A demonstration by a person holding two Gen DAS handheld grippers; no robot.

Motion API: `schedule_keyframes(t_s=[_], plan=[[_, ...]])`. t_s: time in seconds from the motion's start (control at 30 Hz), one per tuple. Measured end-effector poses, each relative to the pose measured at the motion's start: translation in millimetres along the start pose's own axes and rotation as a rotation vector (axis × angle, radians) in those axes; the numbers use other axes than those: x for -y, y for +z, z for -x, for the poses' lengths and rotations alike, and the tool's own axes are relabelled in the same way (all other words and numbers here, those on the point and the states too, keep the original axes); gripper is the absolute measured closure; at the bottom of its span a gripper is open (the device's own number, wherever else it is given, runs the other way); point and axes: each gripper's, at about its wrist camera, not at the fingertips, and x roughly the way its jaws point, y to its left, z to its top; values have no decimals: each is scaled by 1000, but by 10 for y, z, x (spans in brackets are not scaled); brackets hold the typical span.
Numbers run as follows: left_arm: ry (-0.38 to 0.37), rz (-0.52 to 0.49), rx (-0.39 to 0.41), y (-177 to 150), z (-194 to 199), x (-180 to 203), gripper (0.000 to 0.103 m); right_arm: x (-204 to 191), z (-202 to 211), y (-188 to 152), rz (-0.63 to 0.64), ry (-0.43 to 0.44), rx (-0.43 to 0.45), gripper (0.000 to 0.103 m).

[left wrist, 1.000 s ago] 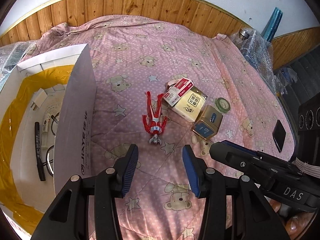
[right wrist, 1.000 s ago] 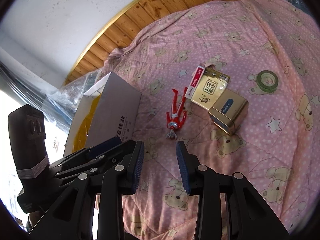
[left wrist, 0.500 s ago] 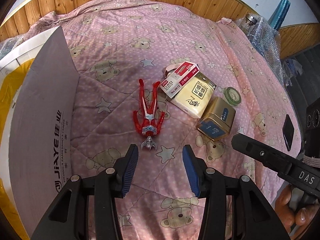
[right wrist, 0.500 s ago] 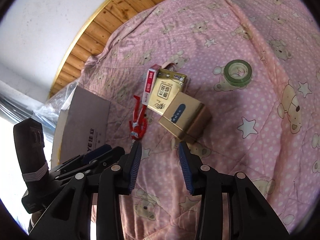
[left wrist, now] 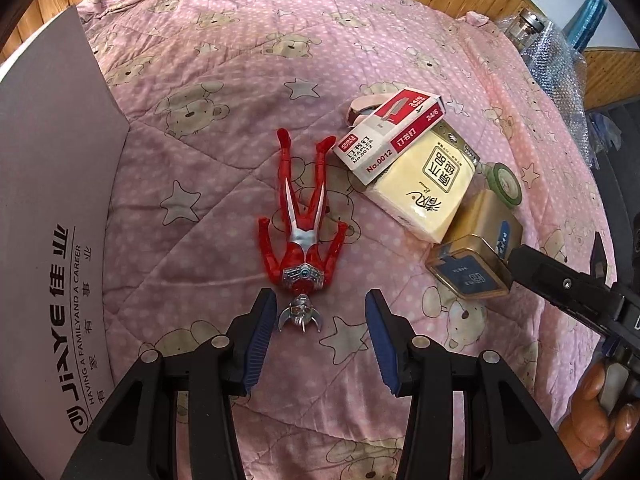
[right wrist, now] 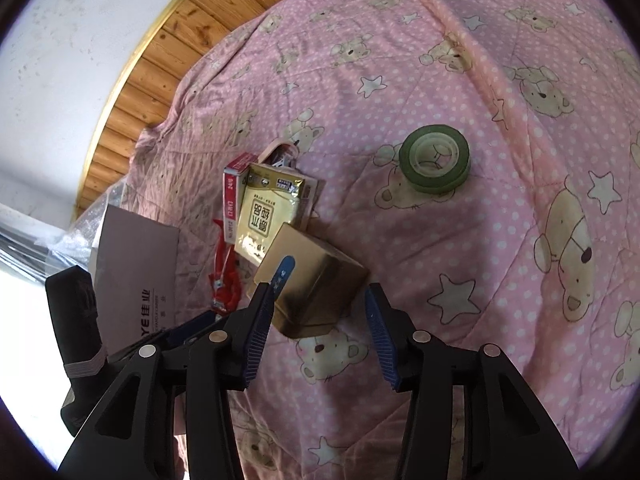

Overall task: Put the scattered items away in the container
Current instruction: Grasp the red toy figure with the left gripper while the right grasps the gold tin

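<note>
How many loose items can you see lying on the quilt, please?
5: a toy nearest the box flap, a staple box atop a tissue pack, a tin, and tape. A pink item behind may be hidden.

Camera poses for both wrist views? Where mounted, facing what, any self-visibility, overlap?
Left wrist: on the left gripper, jaws open, looking down at the red toy figure; right gripper and a hand show at right.
Right wrist: on the right gripper, jaws open, facing the gold tin; left gripper shows at lower left.
Shared: figure, tin, tissue pack, staples box, green tape roll, grey box flap, pink quilt.
</note>
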Motion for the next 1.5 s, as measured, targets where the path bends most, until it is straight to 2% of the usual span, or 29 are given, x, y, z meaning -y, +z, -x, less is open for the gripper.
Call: schedule_keyframes(t_s=[0.17, 0.3, 0.43, 0.5, 0.57, 0.77, 0.9, 1.03, 1.1, 1.23, 1.37, 1.4, 1.43, 1.47, 1.5], plan=[[2, -10, 11, 39, -34, 30, 46, 4, -92, 157, 29, -8, 4, 47], [21, -31, 17, 62, -49, 51, 46, -44, -158, 209, 68, -1, 5, 47], [21, -17, 21, 89, -42, -4, 46, -148, -201, 119, 107, 22, -41, 47], [39, 3, 30, 100, -13, -68, 46, -192, -208, 24, 127, 34, -85, 47], [61, 25, 40, 108, 18, -152, 46, -206, -178, -59, 142, 32, -86, 46], [38, 58, 43, 107, 28, -223, 46, -399, -168, -101, 292, -54, -48, 41], [47, 28, 53, 91, -2, -153, 37, -549, -339, -165, 397, -133, -60, 39], [59, -6, 66, 91, 3, -109, 38, -469, -426, -168, 370, -151, -83, 42], [53, 3, 66, 114, 6, -126, 46, -433, -394, -164, 355, -150, -81, 42], [34, 26, 63, 105, 22, -141, 47, -376, -318, -151, 322, -152, -71, 43], [77, -45, 89, 58, -35, 7, 36, -354, -347, -156, 306, -150, -57, 42], [101, -71, 105, 43, -44, 47, 37, -361, -348, -164, 310, -152, -53, 42], [114, -83, 118, 29, -35, 64, 52, -362, -334, -165, 306, -152, -53, 43], [110, -78, 126, 23, -8, 51, 62, -356, -299, -162, 294, -143, -50, 43], [97, -70, 131, 23, 26, 32, 62, -351, -264, -160, 282, -134, -48, 44]])
